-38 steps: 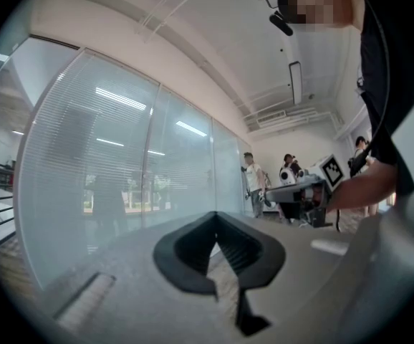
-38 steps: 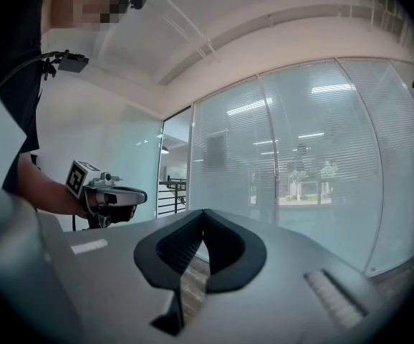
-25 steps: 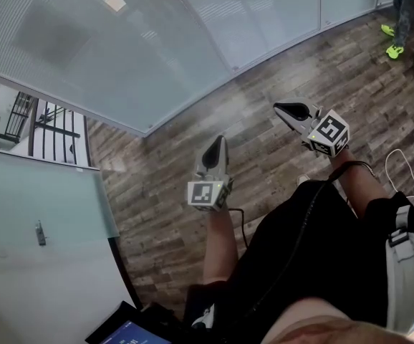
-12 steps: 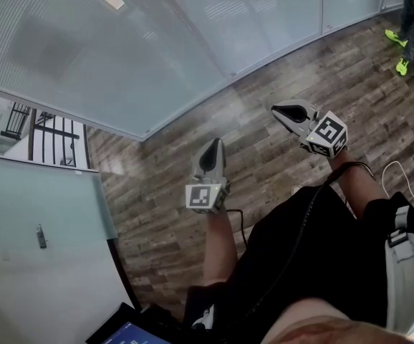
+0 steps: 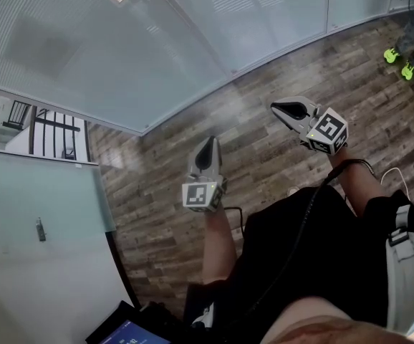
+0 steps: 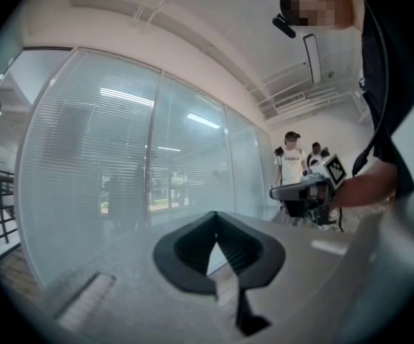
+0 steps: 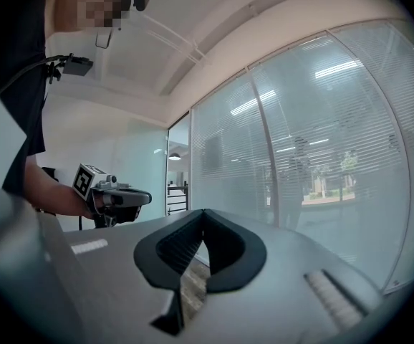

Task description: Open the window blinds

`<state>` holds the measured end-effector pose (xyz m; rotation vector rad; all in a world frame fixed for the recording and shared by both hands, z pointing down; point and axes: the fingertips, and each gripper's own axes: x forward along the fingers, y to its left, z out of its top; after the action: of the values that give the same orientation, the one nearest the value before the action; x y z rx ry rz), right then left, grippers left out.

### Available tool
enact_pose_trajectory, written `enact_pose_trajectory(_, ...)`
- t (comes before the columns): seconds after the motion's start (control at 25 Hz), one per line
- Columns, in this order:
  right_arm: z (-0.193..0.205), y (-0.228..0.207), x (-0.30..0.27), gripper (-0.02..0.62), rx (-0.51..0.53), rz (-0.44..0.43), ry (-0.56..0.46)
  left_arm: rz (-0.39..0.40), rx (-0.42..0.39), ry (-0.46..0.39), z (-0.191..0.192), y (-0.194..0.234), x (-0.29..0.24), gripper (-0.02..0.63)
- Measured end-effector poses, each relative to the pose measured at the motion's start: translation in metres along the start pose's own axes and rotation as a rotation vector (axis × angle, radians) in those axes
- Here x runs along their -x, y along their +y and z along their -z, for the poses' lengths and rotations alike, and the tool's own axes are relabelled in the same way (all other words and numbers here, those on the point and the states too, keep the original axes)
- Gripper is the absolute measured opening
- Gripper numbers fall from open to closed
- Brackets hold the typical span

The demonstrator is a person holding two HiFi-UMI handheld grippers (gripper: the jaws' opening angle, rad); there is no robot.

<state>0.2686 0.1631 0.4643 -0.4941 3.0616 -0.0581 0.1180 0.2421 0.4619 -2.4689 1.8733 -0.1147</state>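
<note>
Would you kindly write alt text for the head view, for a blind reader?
A person in black holds a grey left gripper and grey right gripper, both shut, empty, above a brown plank floor, facing a glass wall with lowered white blinds.

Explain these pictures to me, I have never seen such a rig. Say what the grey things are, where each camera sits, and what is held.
No robot here: a person holds a grey two-jaw gripper in each hand, each with a cube of square markers. The head view looks down from the person's head: the left gripper and the right gripper hang over a brown wood-plank floor, facing a glass wall with white slatted blinds. The other two views ride on the grippers and look along their jaws. Both pairs of jaws are together with nothing between them, so nothing is held. Neither gripper touches the wall.
</note>
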Motion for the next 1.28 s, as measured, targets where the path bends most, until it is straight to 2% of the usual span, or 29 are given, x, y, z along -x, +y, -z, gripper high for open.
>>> enact_pose_trajectory(0.32, 0.010, -0.002, -0.002, 0.006, -0.003, 0.000, 0.010, -0.014, 0.003, 0.004, 0.004, 0.003, 0.001, 0.002)
enact_pose_trajectory(0.64, 0.007, -0.019, -0.018, 0.006, 0.001, 0.029, 0.010, 0.021, 0.006, 0.000, 0.001, 0.018, -0.023, 0.003)
enact_pose_trajectory(0.76, 0.007, -0.024, -0.026, 0.006, 0.008, 0.045, 0.006, 0.041, -0.013, -0.012, 0.008, 0.031, -0.030, 0.002)
enact_pose_trajectory(0.92, 0.005, -0.033, -0.046, 0.006, 0.014, 0.070, 0.008, 0.071, 0.002, -0.008, 0.005, 0.048, -0.042, 0.002)
enact_pose_trajectory(1.28, -0.002, -0.052, -0.105, 0.006, 0.031, 0.111, 0.012, 0.106, -0.002, -0.013, 0.002, 0.111, -0.068, 0.003)
